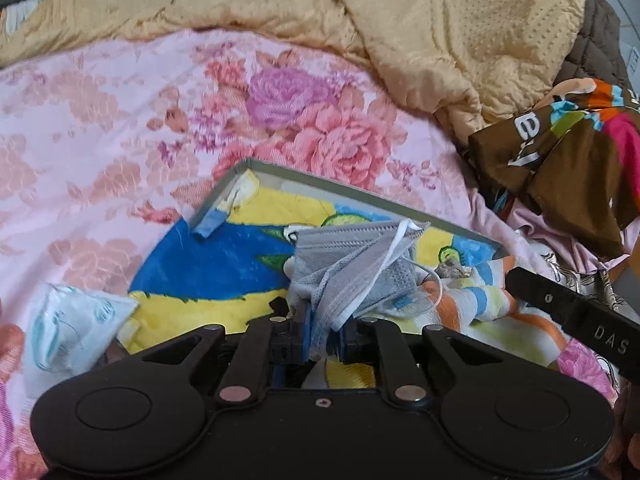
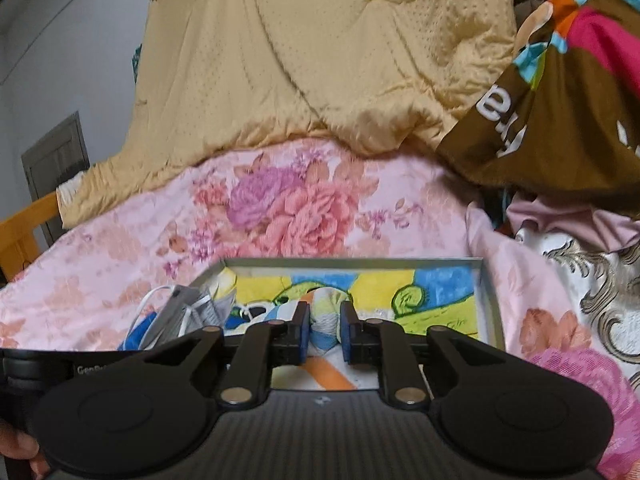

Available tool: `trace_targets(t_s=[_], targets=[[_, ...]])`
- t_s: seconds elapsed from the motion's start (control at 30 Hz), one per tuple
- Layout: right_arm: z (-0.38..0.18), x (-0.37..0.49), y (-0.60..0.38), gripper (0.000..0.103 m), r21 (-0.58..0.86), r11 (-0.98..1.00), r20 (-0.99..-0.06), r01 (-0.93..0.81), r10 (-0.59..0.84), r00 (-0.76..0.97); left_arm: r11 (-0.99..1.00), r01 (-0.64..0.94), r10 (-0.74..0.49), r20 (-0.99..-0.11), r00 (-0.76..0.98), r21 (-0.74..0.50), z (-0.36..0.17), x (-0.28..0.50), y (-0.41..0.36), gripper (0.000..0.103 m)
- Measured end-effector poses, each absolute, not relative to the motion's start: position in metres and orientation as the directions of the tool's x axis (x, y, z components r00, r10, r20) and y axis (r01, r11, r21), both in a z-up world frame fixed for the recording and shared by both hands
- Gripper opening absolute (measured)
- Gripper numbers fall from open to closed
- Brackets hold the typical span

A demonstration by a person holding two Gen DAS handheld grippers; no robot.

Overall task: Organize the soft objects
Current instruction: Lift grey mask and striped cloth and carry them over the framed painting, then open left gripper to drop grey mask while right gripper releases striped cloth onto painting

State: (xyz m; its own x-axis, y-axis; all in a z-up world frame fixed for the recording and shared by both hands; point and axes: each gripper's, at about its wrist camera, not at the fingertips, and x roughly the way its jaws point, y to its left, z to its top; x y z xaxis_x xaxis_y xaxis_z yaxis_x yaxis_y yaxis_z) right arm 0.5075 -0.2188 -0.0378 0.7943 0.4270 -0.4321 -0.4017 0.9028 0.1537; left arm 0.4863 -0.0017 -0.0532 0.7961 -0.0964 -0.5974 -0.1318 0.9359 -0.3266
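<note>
A grey tray lined with a bright blue and yellow towel lies on the floral bedsheet. My left gripper is shut on a grey face mask and holds it over the tray. My right gripper is shut on a striped sock inside the tray. The mask also shows at the left of the right wrist view. The striped sock lies to the right of the mask in the left wrist view.
A wrapped white mask packet lies left of the tray on the pink floral sheet. A tan quilt is heaped behind. A brown multicoloured cloth and patterned fabric lie to the right. The right gripper's body crosses the left view.
</note>
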Motion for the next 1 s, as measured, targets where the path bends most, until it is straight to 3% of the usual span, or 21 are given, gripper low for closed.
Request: trace_targets(t_s=[0.2, 0.33, 0.57, 0.8, 1.0], targets=[[-0.043, 0.51, -0.214, 0.026, 0.155, 0.903, -0.458, -0.401, 0.426, 0.78, 0.927, -0.144, -0.111, -0.621, 0.776, -0.346, -0.062, 0.494, 0.0, 0.017], [-0.045, 0.511, -0.213, 0.042, 0.147, 0.91, -0.463, -0.388, 0.41, 0.786, 0.924, -0.143, -0.122, -0.628, 0.769, -0.354, -0.064, 0.493, 0.0, 0.022], [-0.036, 0.508, -0.217, 0.061, 0.166, 0.903, -0.45, -0.395, 0.426, 0.785, 0.919, -0.175, -0.096, -0.634, 0.767, -0.352, -0.06, 0.486, 0.002, 0.049], [-0.03, 0.497, -0.211, 0.079, 0.059, 0.915, -0.433, -0.4, 0.384, 0.815, 0.936, -0.196, -0.019, -0.6, 0.799, -0.291, -0.043, 0.472, 0.0, 0.075], [-0.015, 0.481, -0.215, 0.09, 0.08, 0.92, -0.414, -0.384, 0.381, 0.826, 0.939, -0.203, 0.012, -0.564, 0.826, -0.276, -0.024, 0.45, -0.002, 0.083]])
